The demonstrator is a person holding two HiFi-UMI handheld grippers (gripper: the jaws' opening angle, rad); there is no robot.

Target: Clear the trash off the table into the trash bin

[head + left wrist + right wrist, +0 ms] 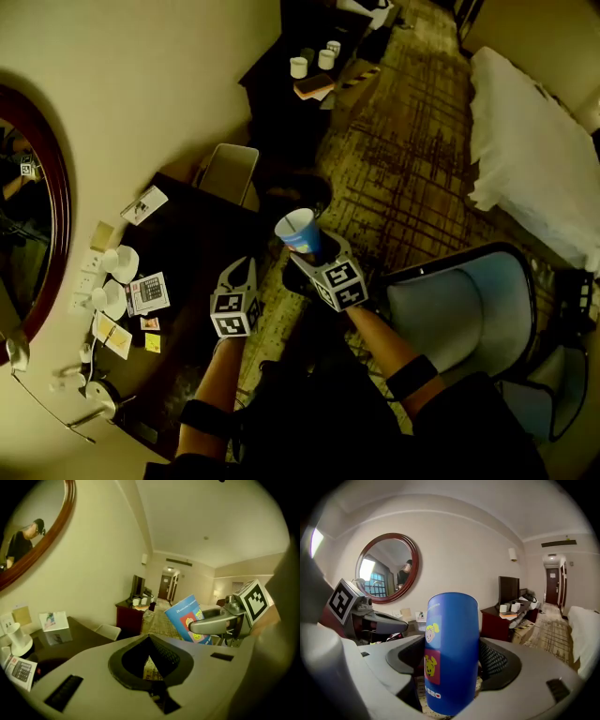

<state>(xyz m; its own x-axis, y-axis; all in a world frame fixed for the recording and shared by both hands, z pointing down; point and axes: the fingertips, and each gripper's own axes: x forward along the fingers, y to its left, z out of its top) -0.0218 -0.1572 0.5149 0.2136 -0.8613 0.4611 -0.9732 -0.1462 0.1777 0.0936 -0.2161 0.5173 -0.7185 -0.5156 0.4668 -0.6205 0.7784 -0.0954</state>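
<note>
Blue paper cup stands upright, clamped between the jaws of the right hand-held gripper, in the air over the carpet just beside the dark counter. Alongside, the left hand-held gripper has its jaws together on nothing.

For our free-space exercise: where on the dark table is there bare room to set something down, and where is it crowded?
Free: the bare strip of table between the leaflet and the left gripper. Crowded: the wall side, with white cups, cards and notes.
</note>
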